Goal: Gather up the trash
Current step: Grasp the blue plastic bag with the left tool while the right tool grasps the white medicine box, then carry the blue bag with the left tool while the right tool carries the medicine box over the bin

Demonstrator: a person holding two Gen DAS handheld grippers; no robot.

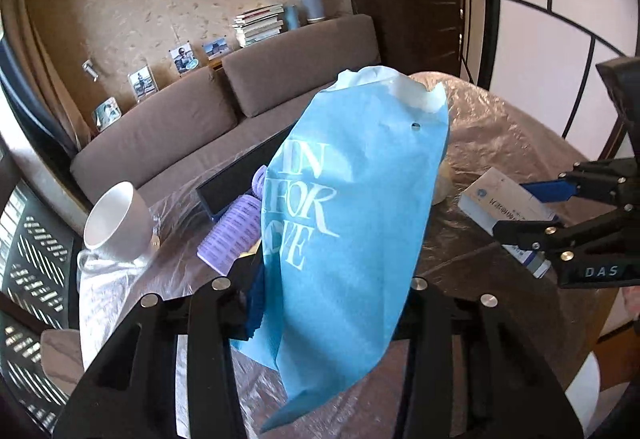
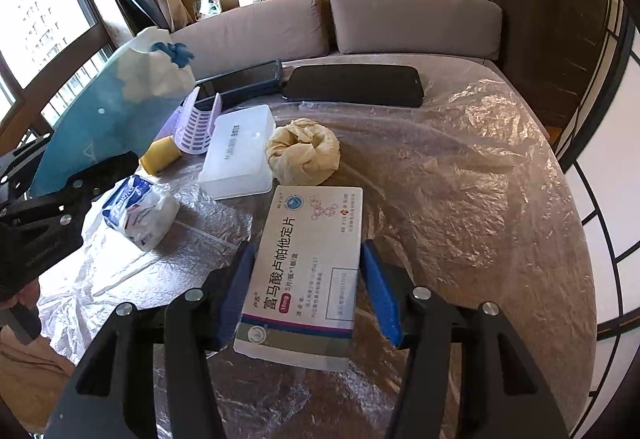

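My left gripper point(image 1: 320, 303) is shut on a light blue paper bag point(image 1: 344, 207) with white lettering and holds it upright above the table, mouth up. The bag also shows at the left of the right wrist view point(image 2: 108, 119), with white and blue scraps at its mouth. My right gripper point(image 2: 308, 287) is shut on a white medicine box point(image 2: 308, 267), its blue pads against the box's long sides. The right gripper point(image 1: 520, 211) and the box point(image 1: 500, 203) also show at the right of the left wrist view, beside the bag.
A round table under clear plastic film point(image 2: 460, 175) holds a crumpled yellow cloth point(image 2: 304, 151), a clear lidded box point(image 2: 240, 155), a tissue pack point(image 2: 140, 211), a yellow roll point(image 2: 160, 155), a purple basket point(image 2: 198, 123), a white cup point(image 1: 118, 219) and black cases point(image 2: 352, 85). A sofa point(image 2: 400, 19) stands behind.
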